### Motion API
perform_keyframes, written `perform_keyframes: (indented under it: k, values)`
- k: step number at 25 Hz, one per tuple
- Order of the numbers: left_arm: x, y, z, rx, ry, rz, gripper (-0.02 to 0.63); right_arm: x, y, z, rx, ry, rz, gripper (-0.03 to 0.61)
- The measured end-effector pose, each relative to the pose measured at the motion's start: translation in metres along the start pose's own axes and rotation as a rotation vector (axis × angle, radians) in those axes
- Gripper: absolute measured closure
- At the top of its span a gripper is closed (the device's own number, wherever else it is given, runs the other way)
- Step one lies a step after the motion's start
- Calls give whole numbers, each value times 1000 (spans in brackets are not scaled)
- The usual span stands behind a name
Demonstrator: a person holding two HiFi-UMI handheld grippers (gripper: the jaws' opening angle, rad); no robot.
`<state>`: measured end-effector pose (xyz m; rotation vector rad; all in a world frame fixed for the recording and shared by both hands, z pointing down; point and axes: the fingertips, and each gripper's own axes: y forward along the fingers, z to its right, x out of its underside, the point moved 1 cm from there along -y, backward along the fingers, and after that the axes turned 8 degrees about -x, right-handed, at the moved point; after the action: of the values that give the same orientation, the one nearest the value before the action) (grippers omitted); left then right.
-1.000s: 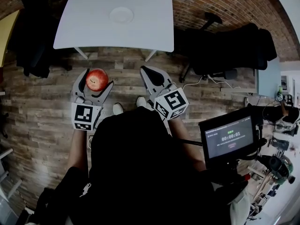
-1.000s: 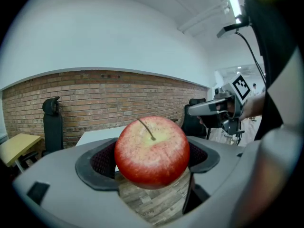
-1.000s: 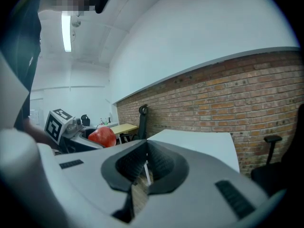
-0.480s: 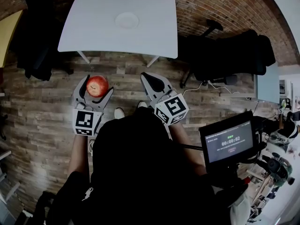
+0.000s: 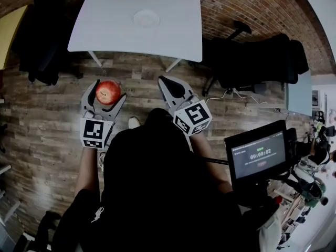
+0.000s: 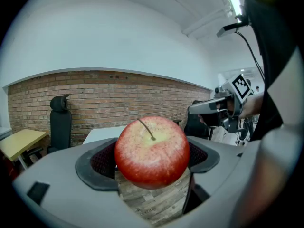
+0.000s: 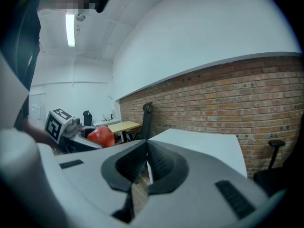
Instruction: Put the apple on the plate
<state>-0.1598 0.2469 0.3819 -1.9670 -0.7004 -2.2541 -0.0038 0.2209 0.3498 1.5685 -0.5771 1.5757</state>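
A red apple (image 5: 107, 92) with a yellowish top and a stem sits between the jaws of my left gripper (image 5: 106, 93), which is shut on it above the wooden floor. In the left gripper view the apple (image 6: 152, 151) fills the gap between the black pads. A small white plate (image 5: 146, 18) lies on the white table (image 5: 178, 33) ahead, well beyond both grippers. My right gripper (image 5: 169, 85) is shut with nothing in it; its pads (image 7: 159, 161) meet. From the right gripper view the apple (image 7: 101, 137) shows at the left.
Black office chairs (image 5: 252, 56) stand right of the table, dark chairs (image 5: 39, 46) at its left. A yellow table (image 5: 9, 33) is at far left. A monitor (image 5: 258, 155) on a stand is at my right. A brick wall (image 6: 118, 99) backs the table.
The view has crept a little nearer the table. Both grippers hold their pose, the left still carrying the apple.
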Motion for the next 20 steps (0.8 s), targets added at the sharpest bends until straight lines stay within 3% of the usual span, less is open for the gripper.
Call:
perform_keyframes:
  k: [7, 20]
  values:
    - [26, -19, -11, -10, -19, -9, 193, 14, 10, -20, -1, -5, -11, 575]
    - [24, -19, -21, -14, -4, -12, 193, 12, 20, -20, -3, 1, -4, 575]
